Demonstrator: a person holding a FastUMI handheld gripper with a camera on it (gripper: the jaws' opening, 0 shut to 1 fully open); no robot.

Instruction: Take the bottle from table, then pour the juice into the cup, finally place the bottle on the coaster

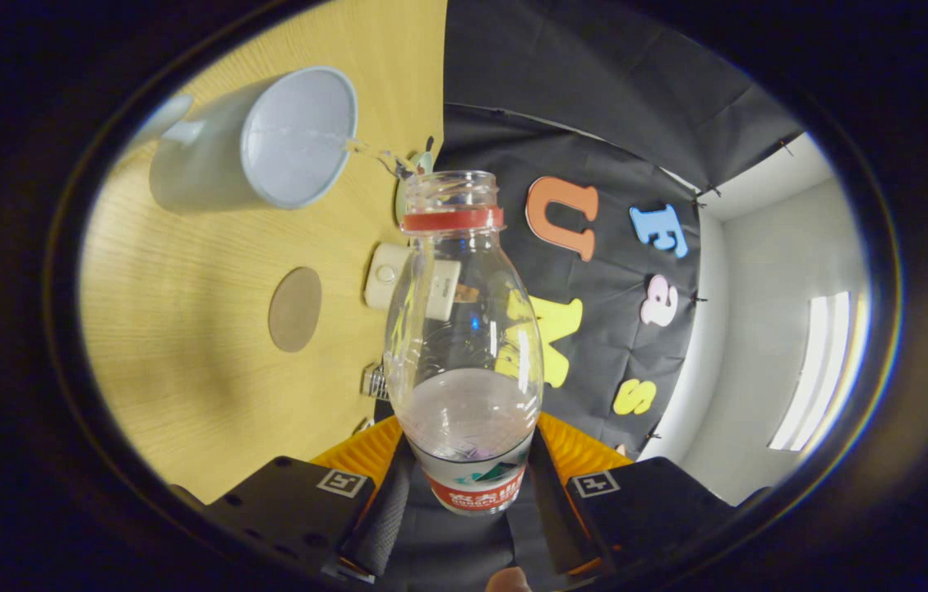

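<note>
Bottle tipped at cup, pouring.

Gripper [476,485] clamped on the clear bottle [464,329], both fingers pressing its labelled base; open neck just beside the cup [266,140] rim, a thin stream crossing into the cup. Round coaster [295,309] lies on bare bench [184,345] near the cup, apart from it.

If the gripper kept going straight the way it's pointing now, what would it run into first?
Apart from the bottle the gripper is shut on, probably the booth wall beyond the bottle's mouth; the cup sits off that line. Depth is unclear.
</note>
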